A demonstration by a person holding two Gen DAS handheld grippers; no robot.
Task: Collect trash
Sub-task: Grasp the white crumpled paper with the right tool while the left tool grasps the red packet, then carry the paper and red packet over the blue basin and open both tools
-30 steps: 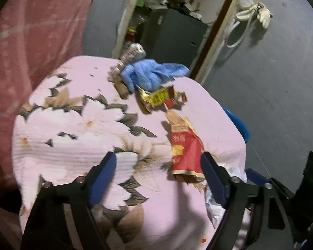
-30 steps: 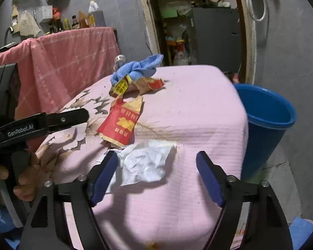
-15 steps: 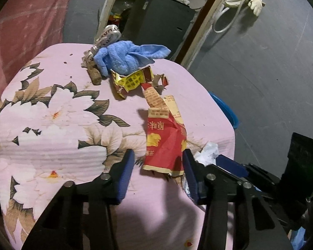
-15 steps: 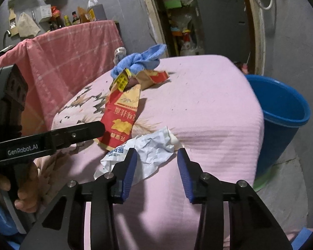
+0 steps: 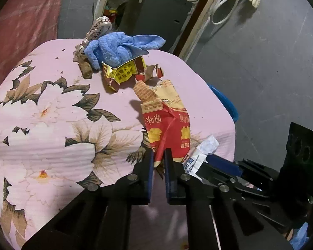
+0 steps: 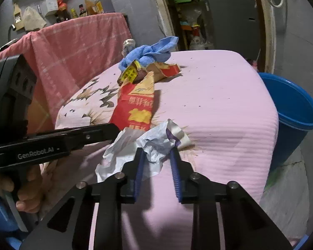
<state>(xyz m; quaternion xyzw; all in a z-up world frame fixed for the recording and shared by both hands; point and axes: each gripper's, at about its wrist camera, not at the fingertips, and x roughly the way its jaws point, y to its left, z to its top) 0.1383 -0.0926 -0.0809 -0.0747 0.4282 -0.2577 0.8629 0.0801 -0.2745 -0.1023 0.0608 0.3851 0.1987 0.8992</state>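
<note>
While both grippers work at its near edge, the table [image 6: 229,95] under a pink flowered cloth fills most of each view. Behind it hangs a red checked cloth [image 6: 77,41], draped over a counter bearing bottles. A blue bin [image 6: 292,112] stands on the floor just beside the table's right-hand side, its mouth open and facing up. At the far end of the table lies a blue towel [image 5: 119,48], bunched, with a crushed can [image 5: 99,28] touching its far side and a torn yellow carton [image 5: 123,73] against its near side. Nearer lies the red snack bag [image 5: 169,125], flattened and lengthwise toward the camera. Its near edge is pinched between the pads of the left gripper [image 5: 157,160], whose jaws have closed upon it to a narrow slit. Just beside the bag lies a crumpled white wrapper [image 6: 152,143]. Around it the right gripper [image 6: 156,158] has its jaws closing, with the pads pressing into the wrapper's folds from both sides. A hand [image 6: 29,187] holds the left gripper's handle at the left of the right wrist view.
</note>
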